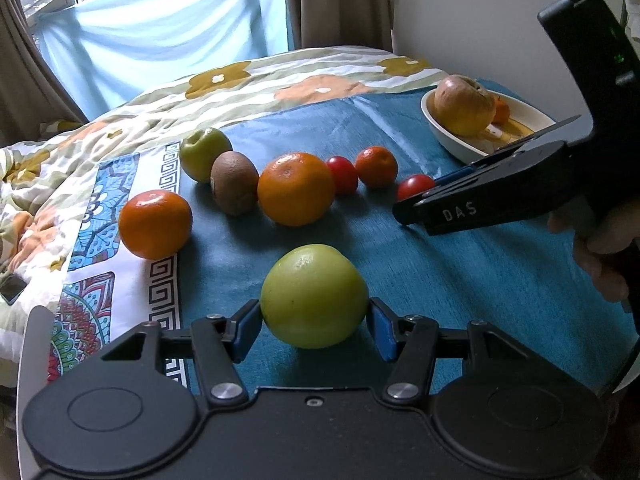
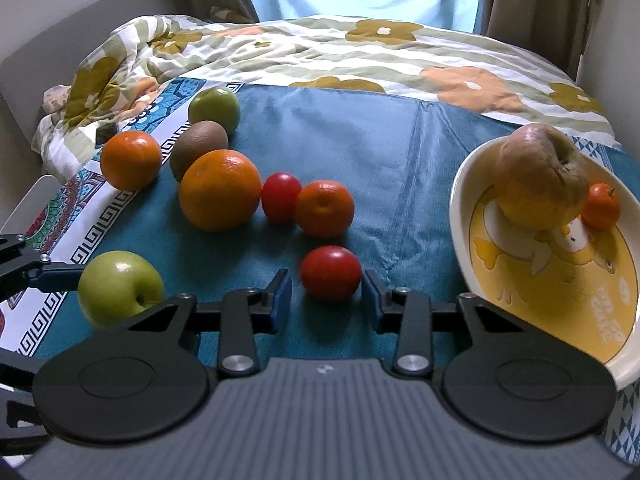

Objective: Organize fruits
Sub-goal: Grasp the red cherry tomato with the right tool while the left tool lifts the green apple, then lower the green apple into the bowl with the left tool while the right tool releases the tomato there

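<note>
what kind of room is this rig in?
Likely a bedroom: the fruit lies on a teal cloth spread over a floral quilt on what looks like a bed, with a curtained window behind.

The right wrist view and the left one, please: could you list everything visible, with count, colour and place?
Green apples: 2; one between the left fingers, one at the far left.
Oranges: 3, orange; large one, one on the patterned border, small one.
Kiwi: 1, brown, behind the large orange.
Tomatoes: 2, red; one between the right fingers, one mid-cloth.
Bowl: 1, white and yellow, right; holds a blemished apple and a tiny orange.
Cloth: 1, teal.
Quilt: 1, floral.
Left gripper: gripping.
Right gripper: right pad touches, left shows a gap.
</note>
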